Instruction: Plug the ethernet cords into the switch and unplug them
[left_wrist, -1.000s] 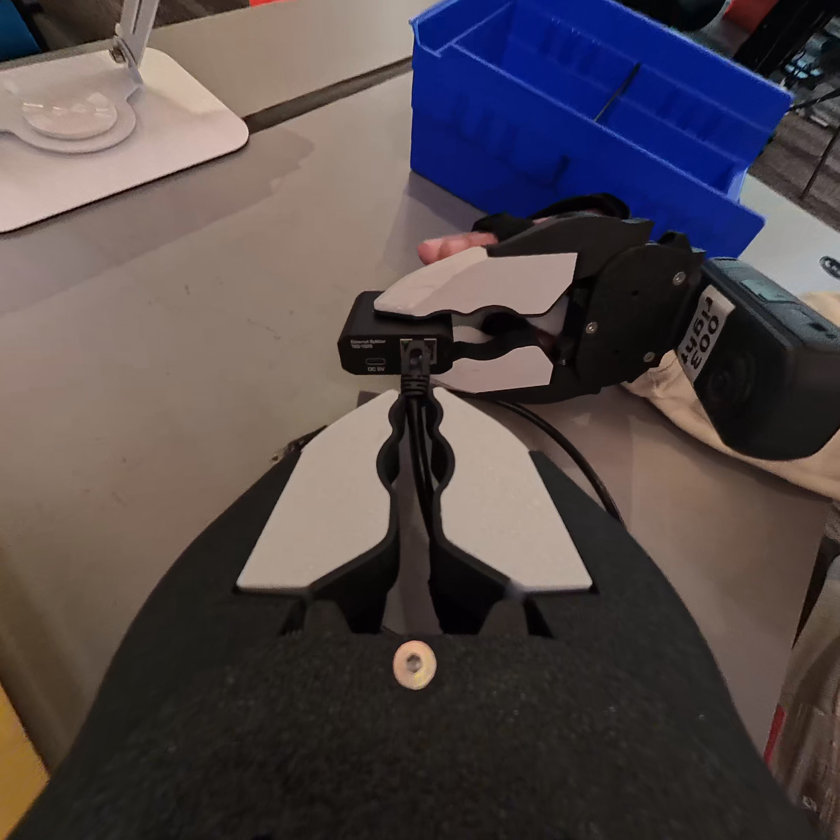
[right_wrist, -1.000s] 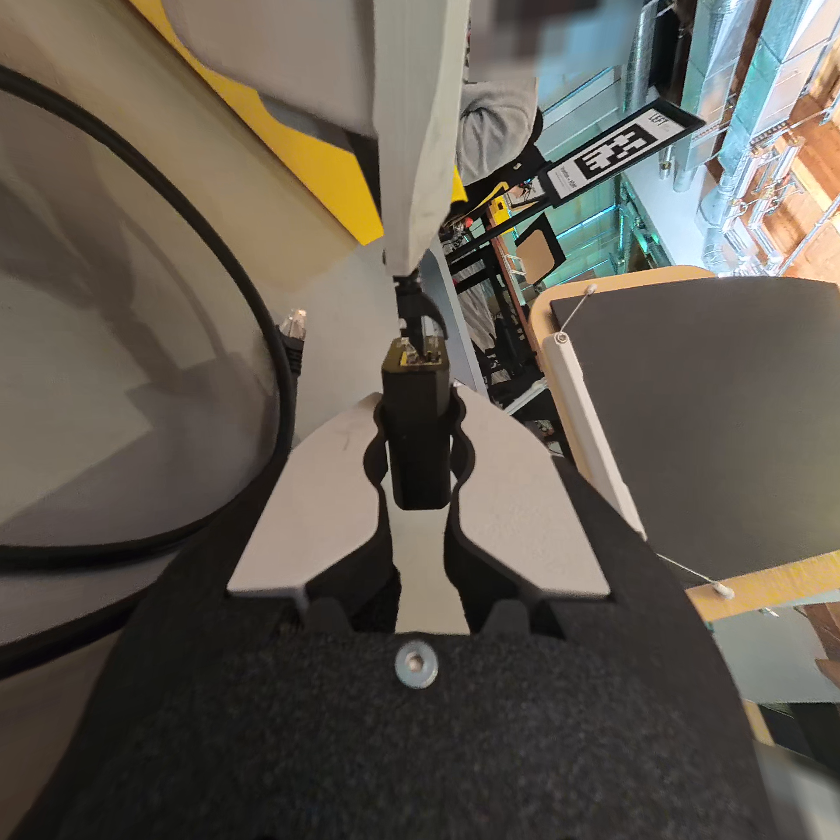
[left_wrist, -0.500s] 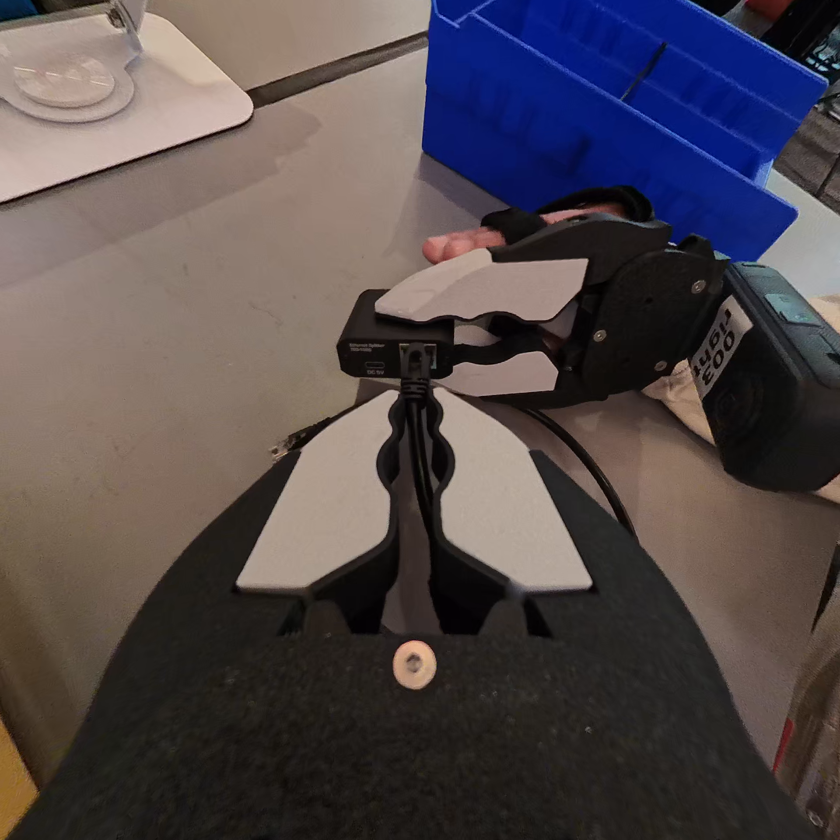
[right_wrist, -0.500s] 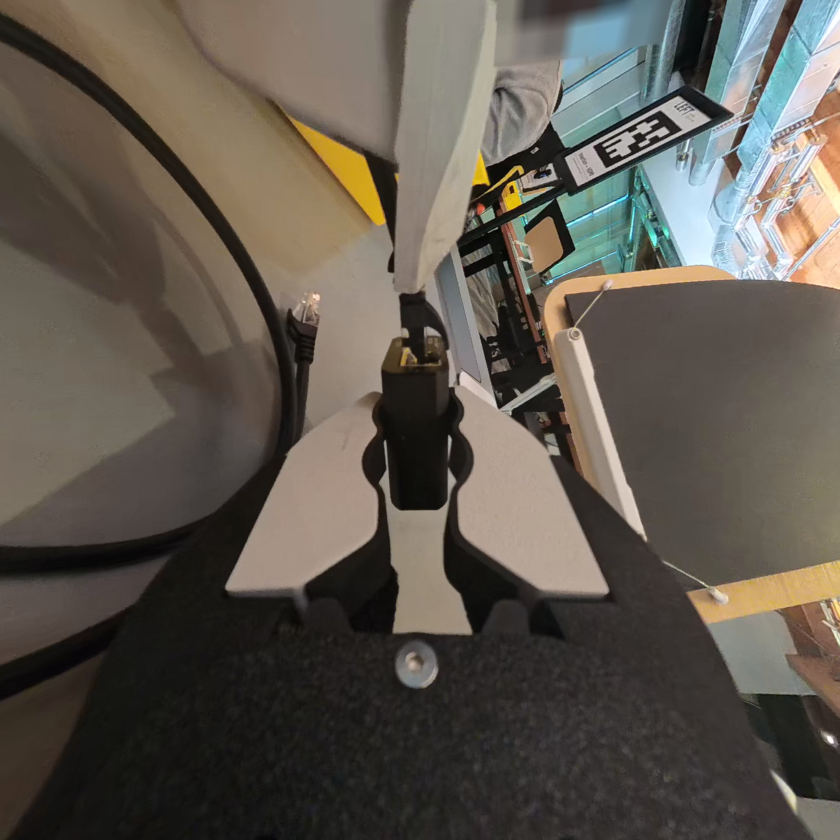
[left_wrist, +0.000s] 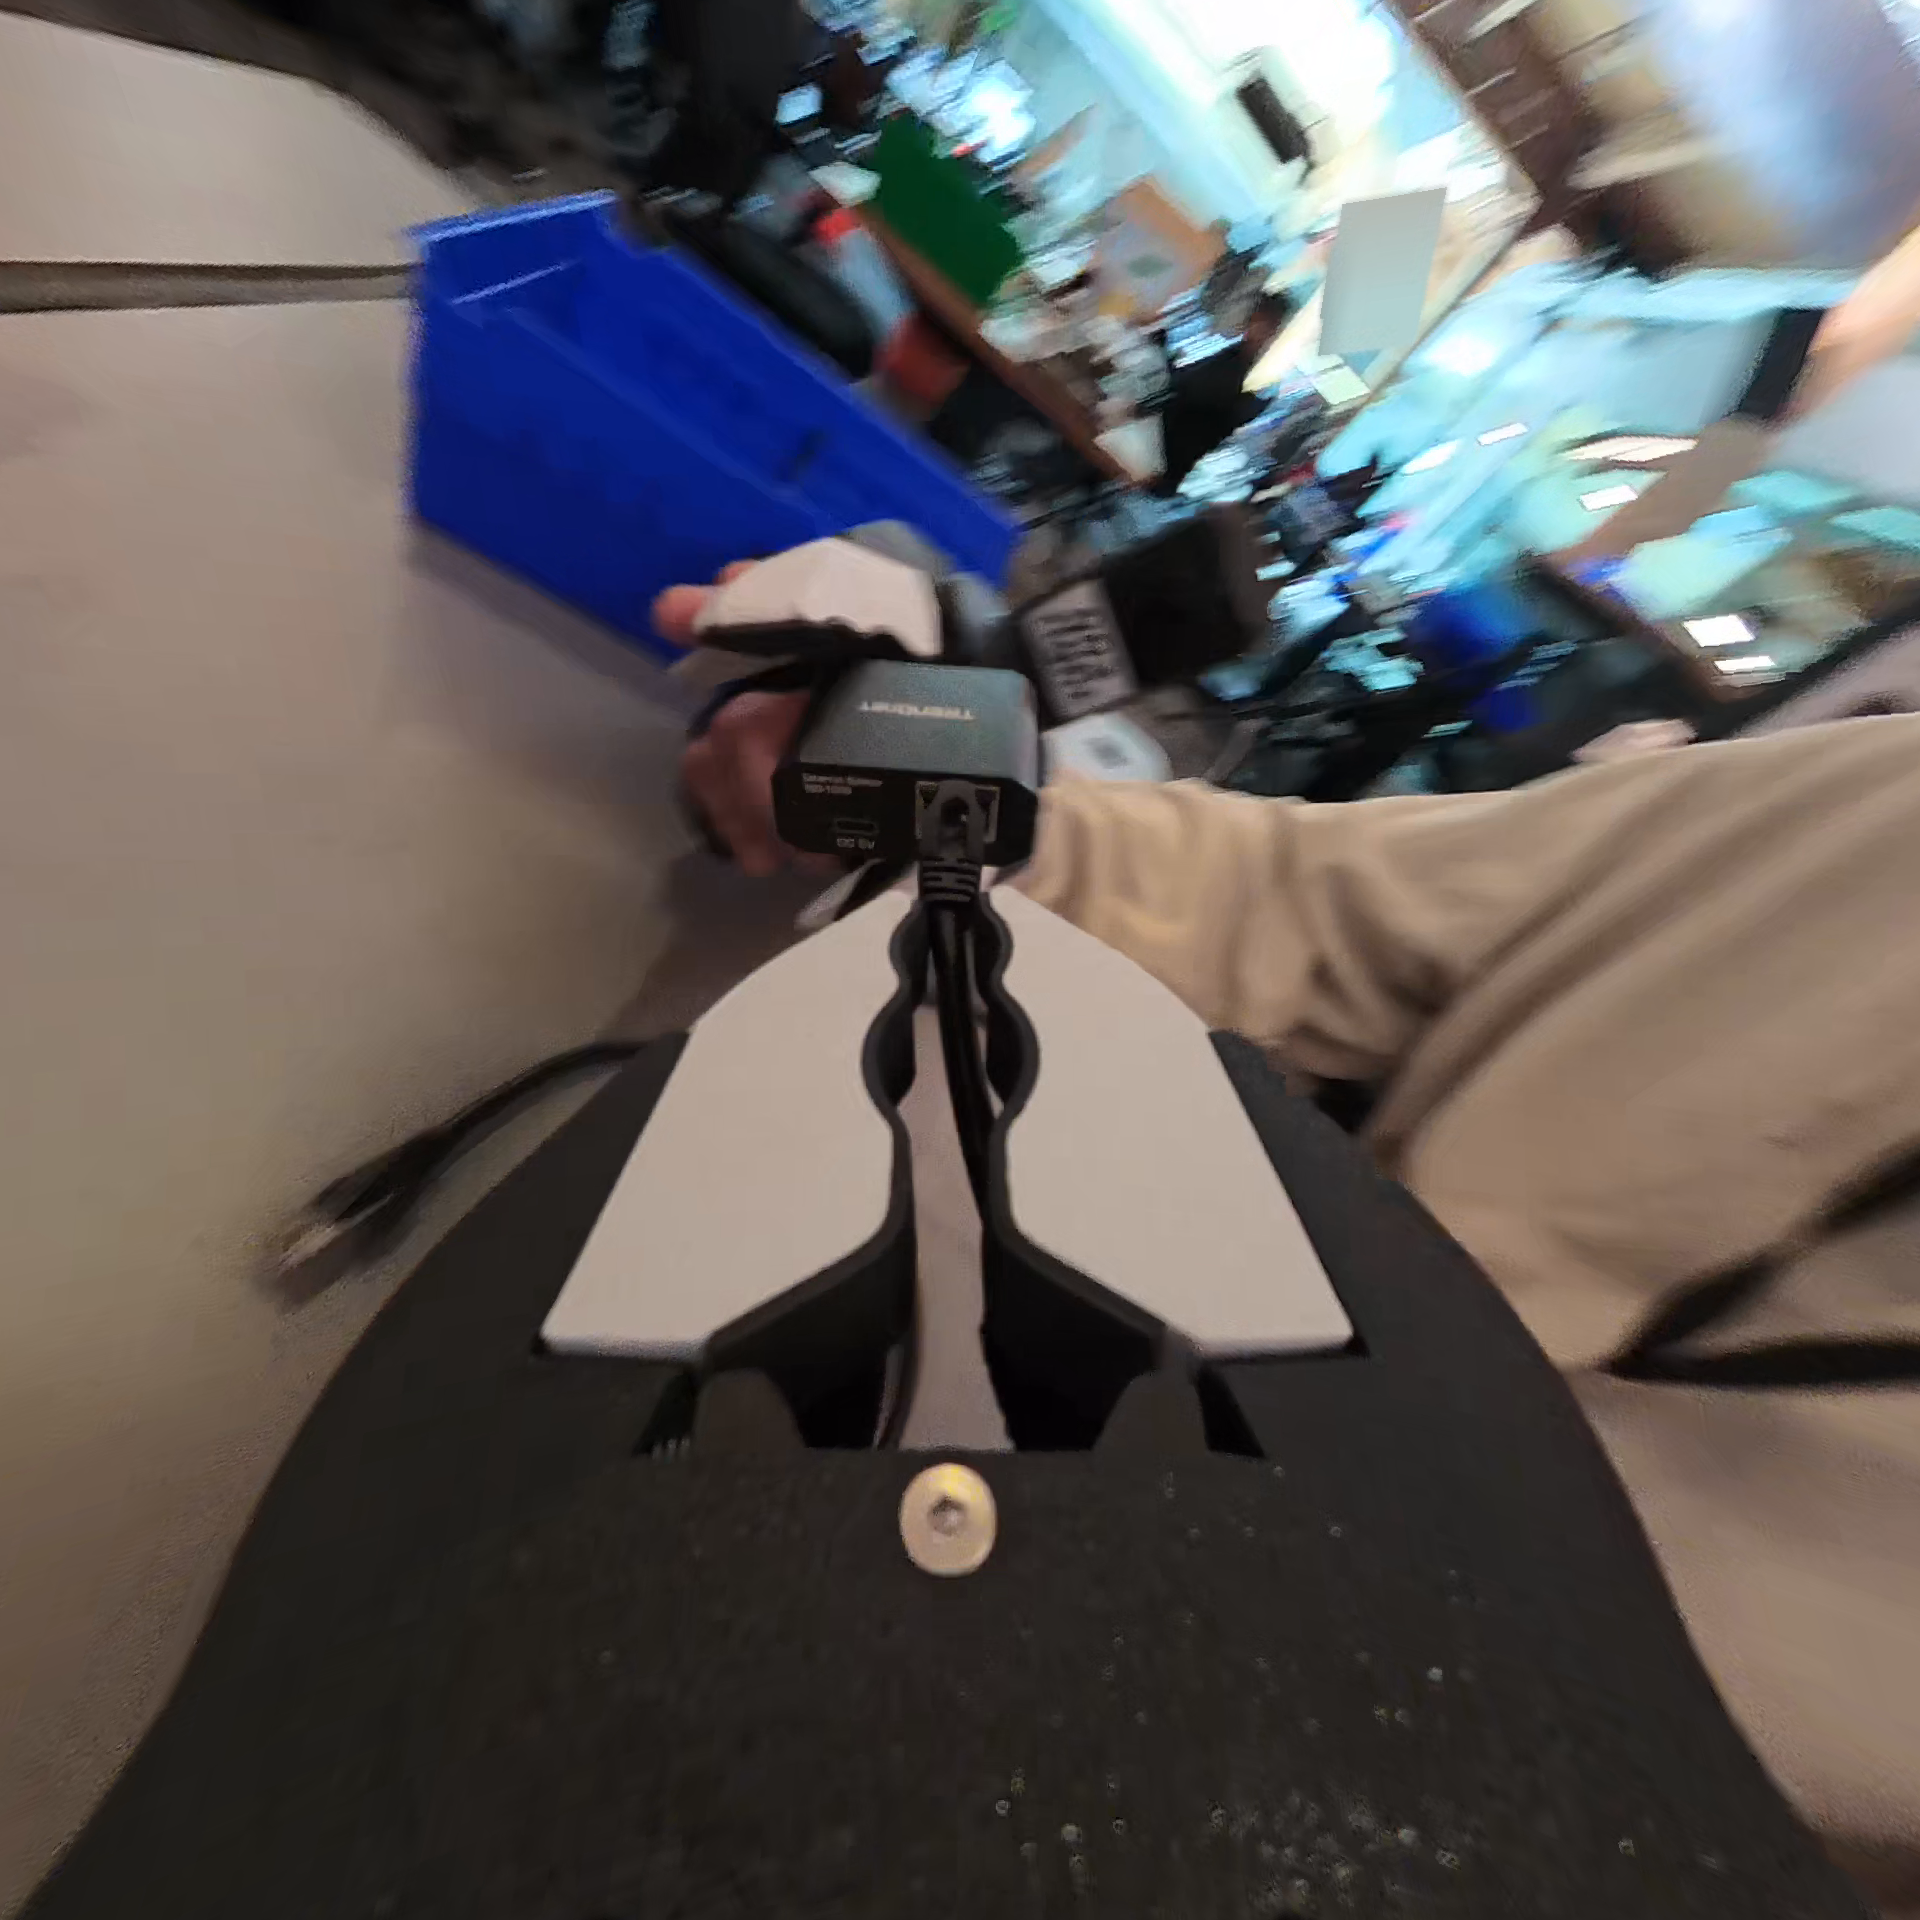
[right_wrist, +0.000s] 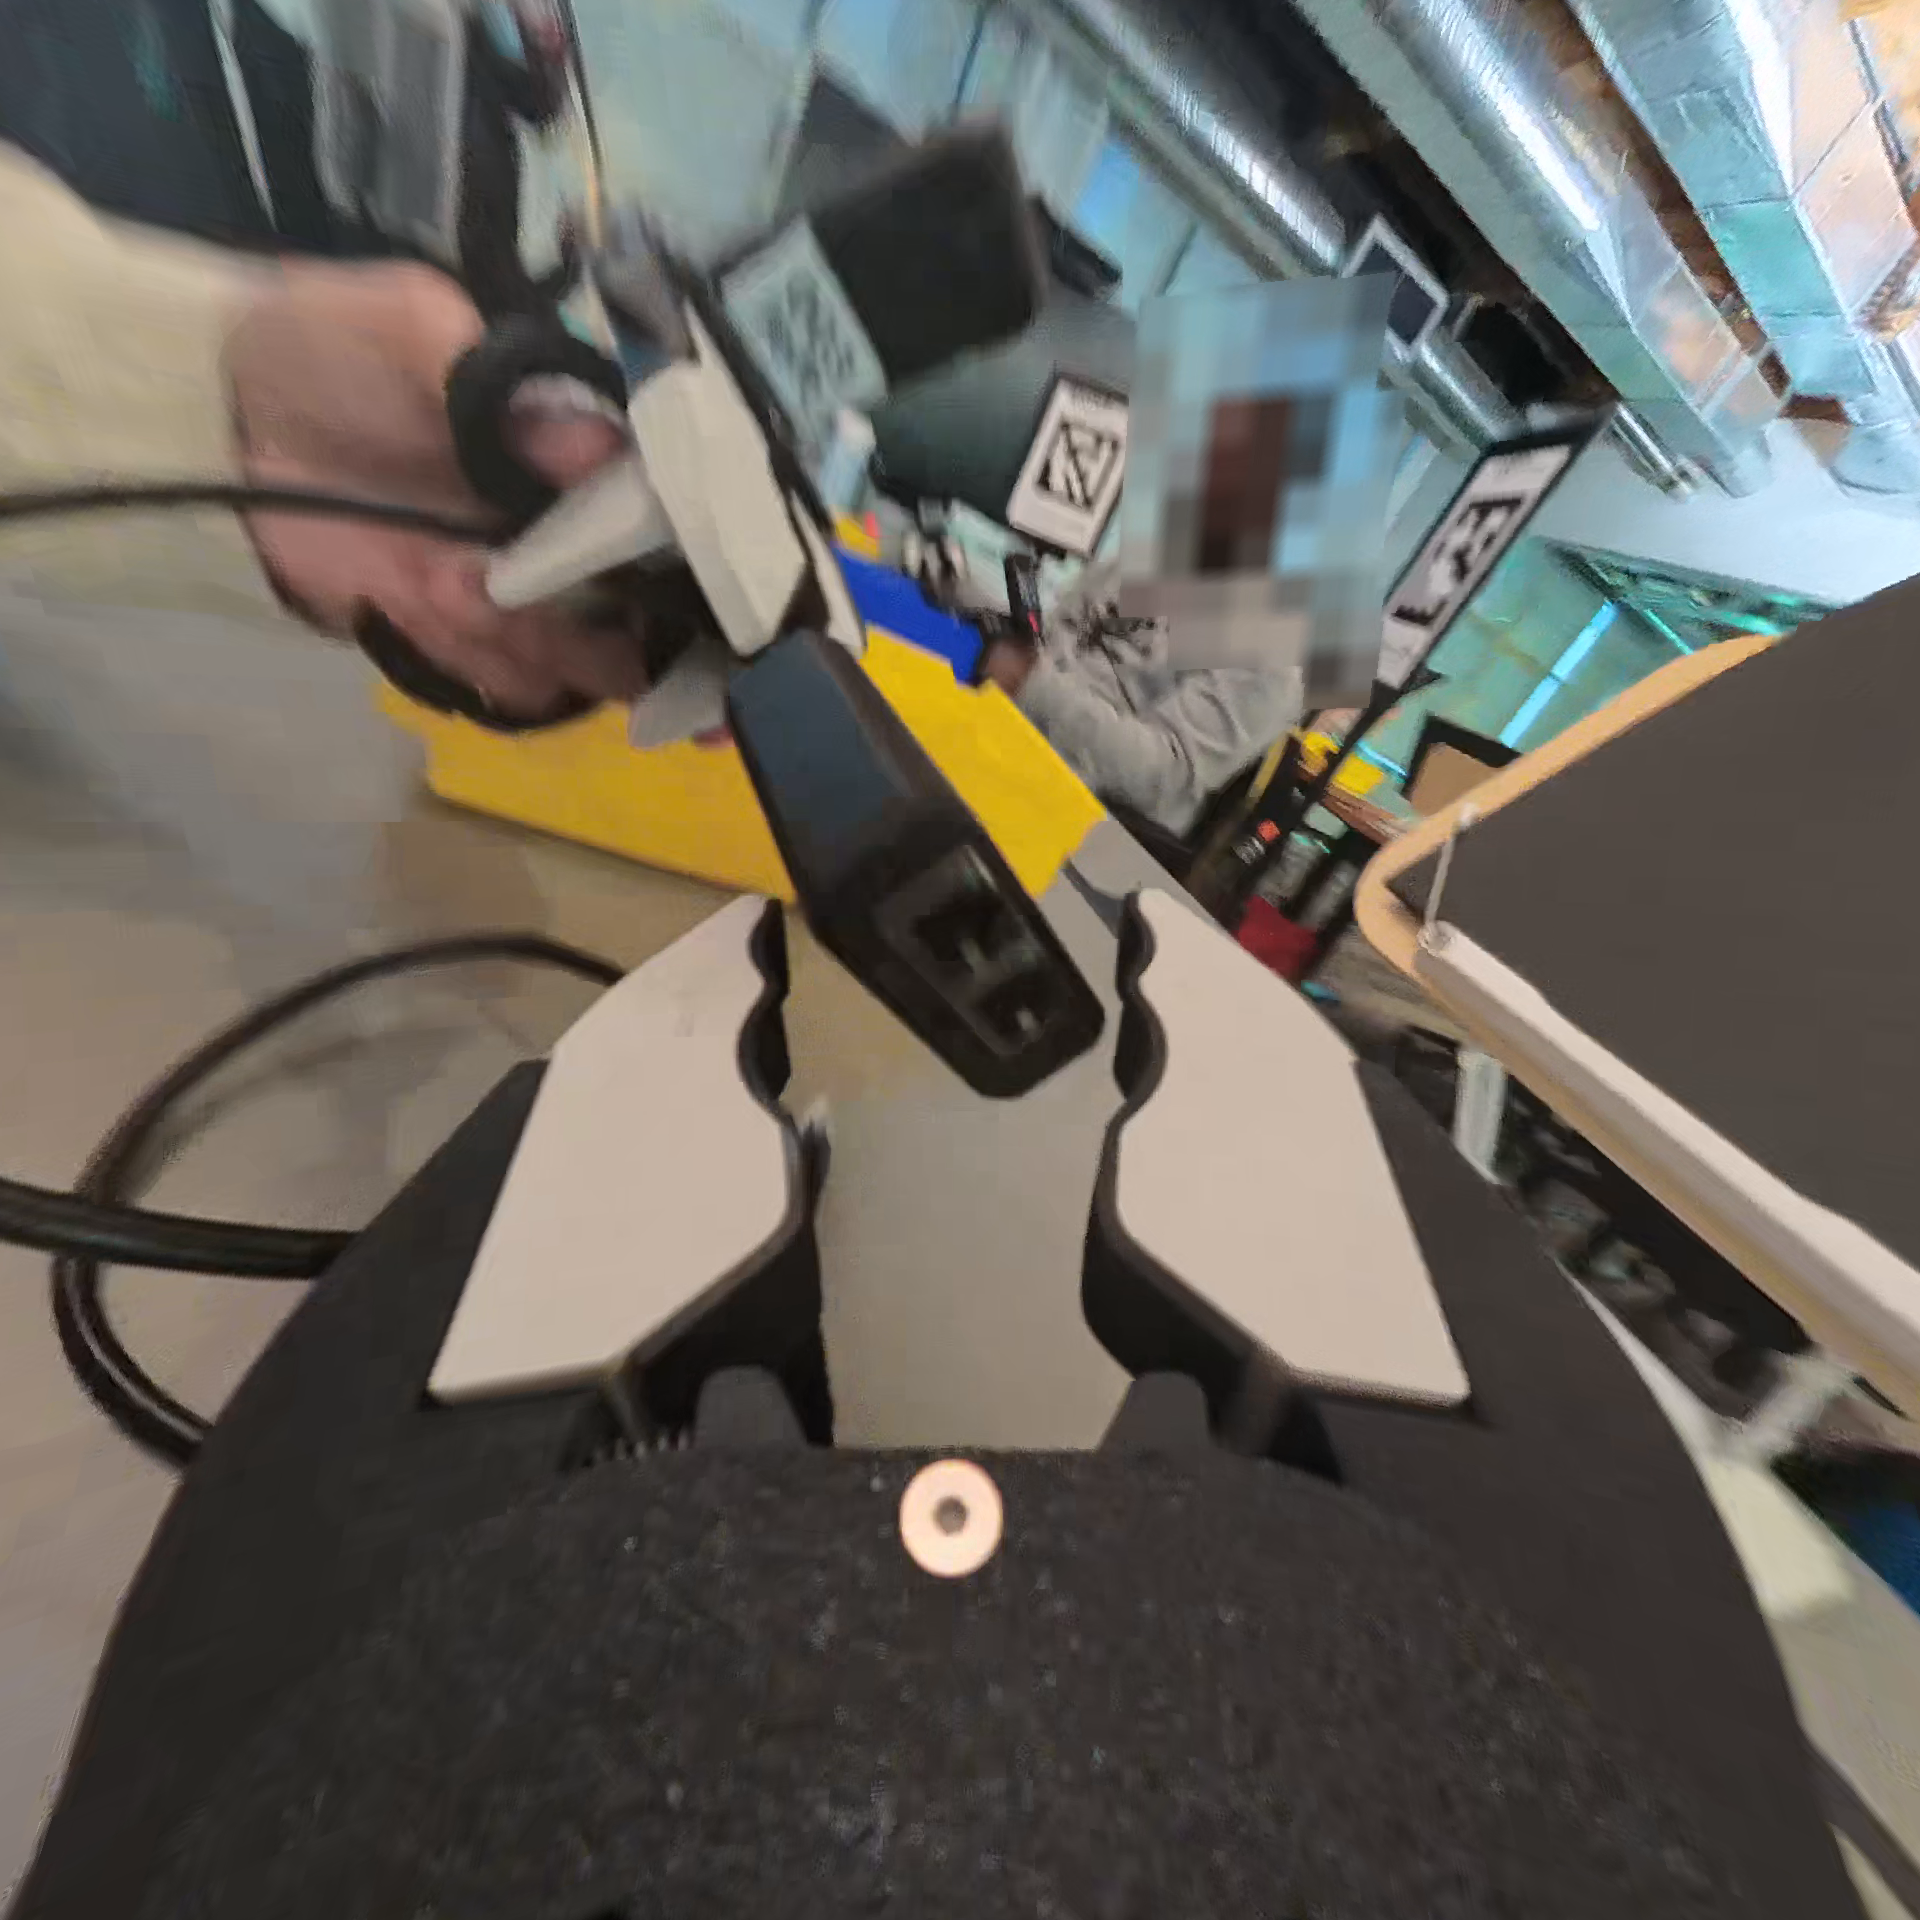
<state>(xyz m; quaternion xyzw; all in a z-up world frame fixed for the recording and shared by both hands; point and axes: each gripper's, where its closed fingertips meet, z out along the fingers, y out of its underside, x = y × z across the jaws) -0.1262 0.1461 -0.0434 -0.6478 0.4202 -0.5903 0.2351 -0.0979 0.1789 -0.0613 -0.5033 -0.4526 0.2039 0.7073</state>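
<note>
My left gripper (left_wrist: 956, 920) is shut on a black ethernet cord (left_wrist: 961, 1049). Its plug (left_wrist: 948, 831) sits in a port of the small black switch (left_wrist: 914, 727), which hangs off the plug above the grey table (left_wrist: 208, 727). In the right wrist view my right gripper (right_wrist: 945, 909) is open. The switch (right_wrist: 883, 862) lies tilted between its fingers without being clamped, two empty ports facing the camera. The left gripper (right_wrist: 717, 520) shows at the switch's far end. In the left wrist view the right gripper (left_wrist: 821, 613) shows blurred behind the switch.
A blue bin (left_wrist: 623, 416) stands behind the switch. A loose cord end (left_wrist: 332, 1216) lies on the table at the left. Black cord loops (right_wrist: 260, 997) lie on the table, with a yellow bin (right_wrist: 675, 790) beyond. A dark board with a wooden edge (right_wrist: 1662, 935) is at the right. There is about 5 centimeters between the tips of the two grippers.
My right gripper has opened and let go of the switch. My left gripper has lifted and swung, carrying the cord with the switch still plugged on. Both views have turned sharply and are blurred.
</note>
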